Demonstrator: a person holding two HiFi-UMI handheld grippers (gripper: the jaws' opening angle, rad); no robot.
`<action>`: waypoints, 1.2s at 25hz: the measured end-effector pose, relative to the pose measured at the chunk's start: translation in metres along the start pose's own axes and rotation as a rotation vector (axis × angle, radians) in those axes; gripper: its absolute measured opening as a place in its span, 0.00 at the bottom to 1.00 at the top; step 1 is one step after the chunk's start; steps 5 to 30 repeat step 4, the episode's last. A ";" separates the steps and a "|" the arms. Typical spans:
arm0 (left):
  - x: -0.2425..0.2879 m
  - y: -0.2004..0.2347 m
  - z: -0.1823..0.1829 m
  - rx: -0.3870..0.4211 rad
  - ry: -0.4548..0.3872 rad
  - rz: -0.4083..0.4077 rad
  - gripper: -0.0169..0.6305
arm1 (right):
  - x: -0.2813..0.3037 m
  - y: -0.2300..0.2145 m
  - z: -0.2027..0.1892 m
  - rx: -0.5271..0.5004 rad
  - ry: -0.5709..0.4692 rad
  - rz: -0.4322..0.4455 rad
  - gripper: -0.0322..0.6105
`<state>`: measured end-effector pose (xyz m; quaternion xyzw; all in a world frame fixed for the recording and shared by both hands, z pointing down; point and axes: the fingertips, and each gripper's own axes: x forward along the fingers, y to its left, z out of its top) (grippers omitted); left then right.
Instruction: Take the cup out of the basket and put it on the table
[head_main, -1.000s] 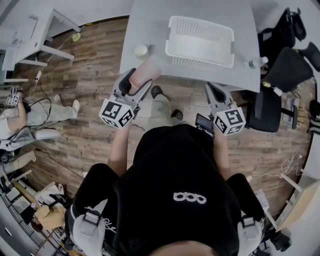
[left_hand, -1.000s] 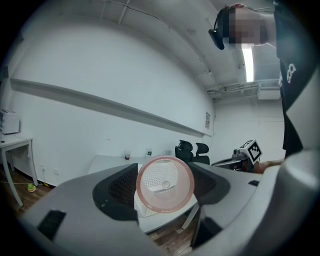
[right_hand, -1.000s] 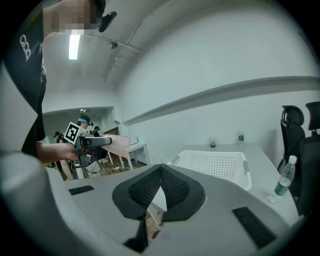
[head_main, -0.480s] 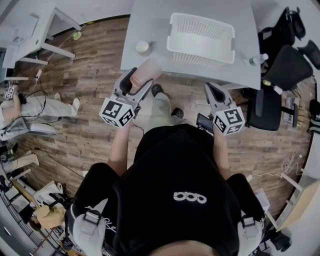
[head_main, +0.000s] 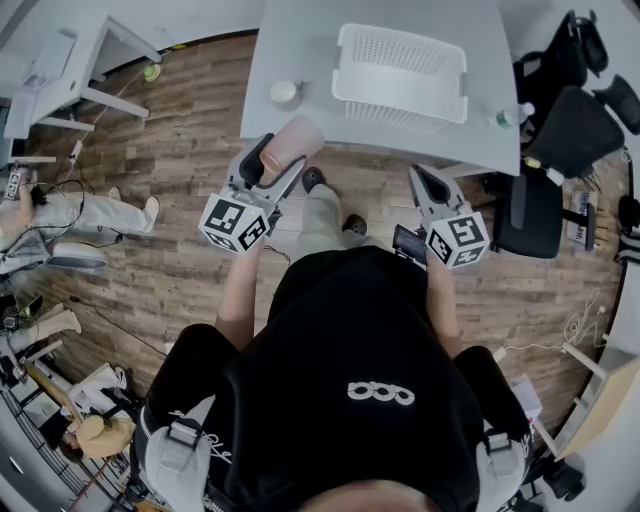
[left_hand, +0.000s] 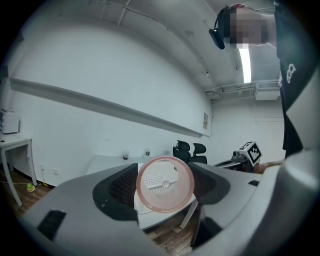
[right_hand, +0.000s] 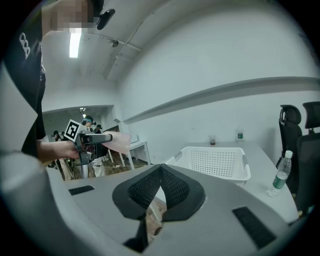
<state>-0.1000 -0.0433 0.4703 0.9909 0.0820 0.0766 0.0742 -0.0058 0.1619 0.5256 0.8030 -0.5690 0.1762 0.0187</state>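
Head view: left gripper (head_main: 281, 160) is clamped on a pink cup (head_main: 292, 143), held over the wooden floor just short of the near edge of the surface (head_main: 300, 45). White basket (head_main: 400, 112) stands on that surface, well apart from the cup and with nothing visible inside. A small round item (head_main: 284, 93) lies on the surface to the left of the basket. Right gripper (head_main: 423, 178) hangs off the near edge, carrying nothing.

Left gripper view: the cup (left_hand: 165, 184) sits between the jaws, gripped on both sides by the pads. Its round base faces the camera, so it lies roughly on its side with the mouth pointing away toward the surface (left_hand: 107, 162). The wall is translucent and the basket mesh shows through it.

Right gripper view: jaws of the right gripper (right_hand: 160, 169) are pressed together with nothing between them. The basket (right_hand: 215, 162) is ahead on the surface (right_hand: 262, 192), and a bottle (right_hand: 279, 176) stands to its right. The left gripper (right_hand: 100, 138) with the cup (right_hand: 118, 141) shows off to the left, short of the surface.

Assessment: removal from the basket appears done, and the step in hand is the carry to the surface. The next move calls for bringing the cup forward over a bare patch beside the basket, turning it upright, lowering it until the base rests, then opening the jaws.
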 end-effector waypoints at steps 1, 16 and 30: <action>0.000 0.000 0.000 0.000 0.001 0.000 0.51 | 0.000 0.000 0.000 0.000 0.000 0.001 0.09; 0.001 -0.001 0.001 0.000 0.002 0.000 0.51 | 0.000 -0.001 0.001 0.000 -0.002 0.002 0.09; 0.001 -0.001 0.001 0.000 0.002 0.000 0.51 | 0.000 -0.001 0.001 0.000 -0.002 0.002 0.09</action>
